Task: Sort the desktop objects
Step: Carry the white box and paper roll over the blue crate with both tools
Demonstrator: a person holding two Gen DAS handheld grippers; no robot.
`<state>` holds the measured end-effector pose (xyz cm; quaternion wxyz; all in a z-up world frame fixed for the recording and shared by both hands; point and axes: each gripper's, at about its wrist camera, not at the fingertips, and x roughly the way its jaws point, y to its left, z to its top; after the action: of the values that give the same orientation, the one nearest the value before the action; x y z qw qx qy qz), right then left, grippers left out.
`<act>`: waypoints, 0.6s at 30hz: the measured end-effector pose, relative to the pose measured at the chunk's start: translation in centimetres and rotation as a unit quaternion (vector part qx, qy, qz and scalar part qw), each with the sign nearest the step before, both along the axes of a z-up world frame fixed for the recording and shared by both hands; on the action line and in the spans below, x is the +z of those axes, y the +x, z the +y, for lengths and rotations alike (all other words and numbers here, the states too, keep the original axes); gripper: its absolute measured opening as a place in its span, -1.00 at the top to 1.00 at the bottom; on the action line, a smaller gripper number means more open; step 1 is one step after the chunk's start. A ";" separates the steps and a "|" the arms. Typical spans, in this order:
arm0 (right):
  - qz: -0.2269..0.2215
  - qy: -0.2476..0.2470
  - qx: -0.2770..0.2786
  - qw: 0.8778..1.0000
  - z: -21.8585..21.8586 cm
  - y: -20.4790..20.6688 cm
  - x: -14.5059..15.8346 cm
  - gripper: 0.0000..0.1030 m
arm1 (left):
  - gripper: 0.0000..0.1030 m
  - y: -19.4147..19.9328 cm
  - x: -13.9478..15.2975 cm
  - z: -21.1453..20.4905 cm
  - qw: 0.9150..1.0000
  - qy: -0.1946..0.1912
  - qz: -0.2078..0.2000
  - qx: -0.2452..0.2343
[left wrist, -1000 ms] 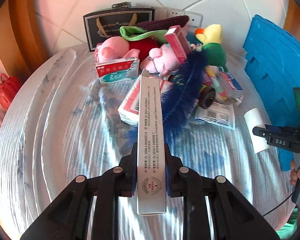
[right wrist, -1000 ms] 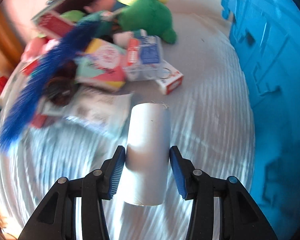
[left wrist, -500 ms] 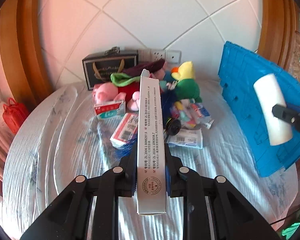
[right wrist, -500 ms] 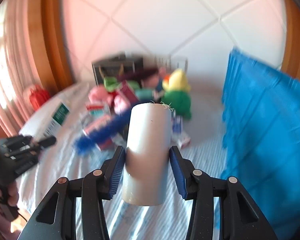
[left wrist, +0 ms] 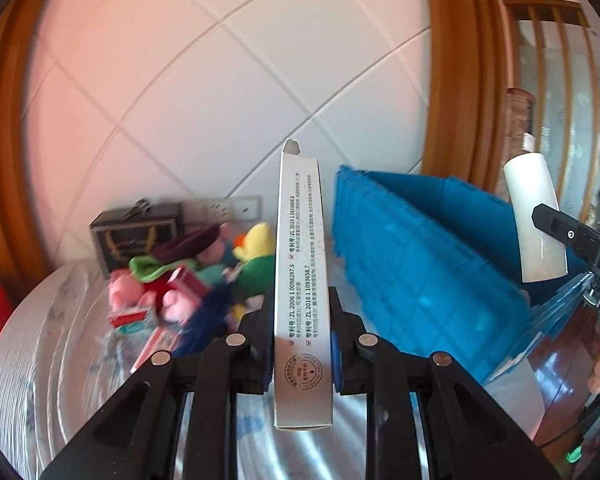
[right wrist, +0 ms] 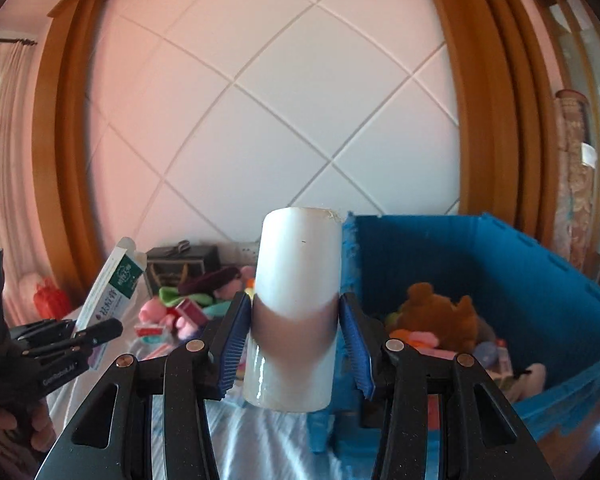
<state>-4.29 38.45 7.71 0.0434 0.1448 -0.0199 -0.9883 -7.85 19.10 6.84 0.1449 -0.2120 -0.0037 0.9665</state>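
Left gripper (left wrist: 302, 334) pinching toothpaste box (left wrist: 302, 280); right gripper (right wrist: 296, 334) clamping white roll (right wrist: 296, 304); blue bin (right wrist: 540, 280) beside toy pile (left wrist: 188, 280).

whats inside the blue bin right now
In the blue bin: a brown plush toy atop colourful small items. The white roll and right gripper hide its near-left corner.

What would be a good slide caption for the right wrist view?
Right tool carries a white roll toward the blue bin holding a brown plush.
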 end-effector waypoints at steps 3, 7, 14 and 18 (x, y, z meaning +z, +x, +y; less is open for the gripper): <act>0.019 0.000 -0.034 0.999 3.1 1.4 0.9 0.13 | 0.60 0.5 1.2 3.3 0.999 0.000 0.016 -0.027; 0.028 0.001 -0.074 0.997 7.1 2.5 1.4 0.13 | 0.60 0.8 2.6 7.9 0.998 -0.003 0.034 -0.059; 0.032 -0.004 -0.126 0.991 13.6 4.5 1.7 0.13 | 0.60 0.1 4.8 16.1 0.993 -0.014 0.057 -0.102; 0.025 -0.003 -0.147 0.989 16.6 4.0 1.4 0.13 | 0.60 -0.9 5.0 20.5 0.991 -0.021 0.047 -0.126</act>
<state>-0.25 55.00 9.15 -0.1016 0.1154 -0.0432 -0.9872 -8.75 39.61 11.82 0.2610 -0.1677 0.0500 0.9494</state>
